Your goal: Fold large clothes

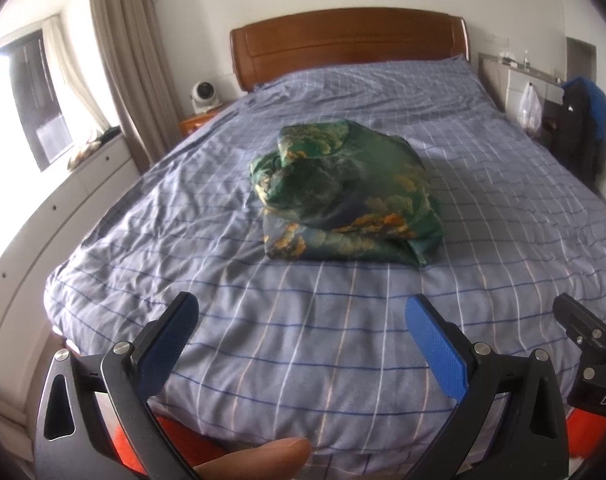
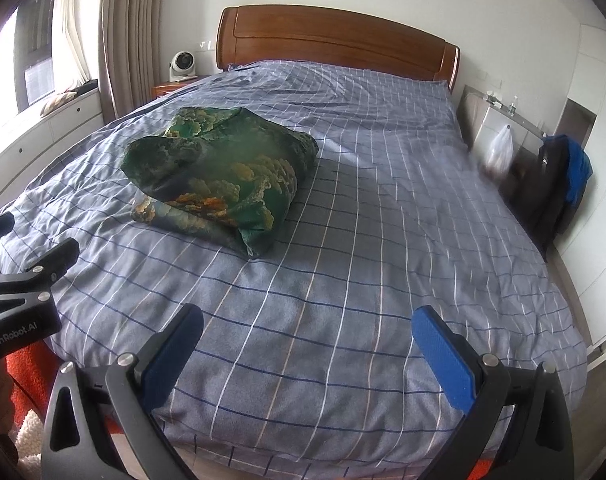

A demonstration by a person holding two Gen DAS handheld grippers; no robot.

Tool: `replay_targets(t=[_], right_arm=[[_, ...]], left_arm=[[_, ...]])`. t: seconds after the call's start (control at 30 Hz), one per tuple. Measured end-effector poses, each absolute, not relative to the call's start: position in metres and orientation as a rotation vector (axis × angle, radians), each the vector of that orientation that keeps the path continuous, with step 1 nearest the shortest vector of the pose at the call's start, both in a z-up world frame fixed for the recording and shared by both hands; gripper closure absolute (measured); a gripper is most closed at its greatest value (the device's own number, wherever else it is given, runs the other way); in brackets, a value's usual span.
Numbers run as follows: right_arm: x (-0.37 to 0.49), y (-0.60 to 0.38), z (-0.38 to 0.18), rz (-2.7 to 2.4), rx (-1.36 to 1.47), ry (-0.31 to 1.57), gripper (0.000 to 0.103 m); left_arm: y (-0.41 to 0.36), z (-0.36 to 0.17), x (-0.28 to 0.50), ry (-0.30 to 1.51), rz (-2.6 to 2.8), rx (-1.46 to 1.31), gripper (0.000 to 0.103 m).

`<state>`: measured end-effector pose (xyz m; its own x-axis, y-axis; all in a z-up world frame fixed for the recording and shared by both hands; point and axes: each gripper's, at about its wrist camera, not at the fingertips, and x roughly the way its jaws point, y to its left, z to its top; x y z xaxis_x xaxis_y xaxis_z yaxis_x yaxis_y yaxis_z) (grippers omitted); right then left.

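A green garment [image 1: 347, 196] with gold and orange cloud patterns lies in a loose bundle in the middle of the bed [image 1: 263, 360]; the right wrist view has the garment [image 2: 219, 176] left of centre on the bed [image 2: 383, 280]. My left gripper [image 1: 303, 320] hovers open over the foot of the bed, well short of the garment, with nothing between its blue pads. My right gripper [image 2: 307, 332] is open too, empty, over the foot end and to the right of the bundle. Each gripper's black body shows at the edge of the other's view.
A wooden headboard [image 1: 343, 40] stands at the far end. A small white fan [image 1: 203, 96] sits on a nightstand at the left. White cabinets [image 1: 43, 220] run along the left. A dark bag with blue cloth [image 2: 559, 176] stands at the right. A fingertip [image 1: 255, 456] shows below.
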<state>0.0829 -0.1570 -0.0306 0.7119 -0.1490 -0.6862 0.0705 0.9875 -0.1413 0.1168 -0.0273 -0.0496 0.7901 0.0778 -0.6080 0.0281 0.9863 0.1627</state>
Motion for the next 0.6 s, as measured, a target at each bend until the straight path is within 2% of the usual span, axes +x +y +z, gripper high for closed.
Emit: replay_targets(t=[0.6], right_arm=[[0.0734, -0.1556, -0.0281, -0.094, -0.071, 0.770, 0.000]], left_arm=[[-0.0260, -0.0510, 0.1090, 0.657, 0.031, 0.173, 0.000]])
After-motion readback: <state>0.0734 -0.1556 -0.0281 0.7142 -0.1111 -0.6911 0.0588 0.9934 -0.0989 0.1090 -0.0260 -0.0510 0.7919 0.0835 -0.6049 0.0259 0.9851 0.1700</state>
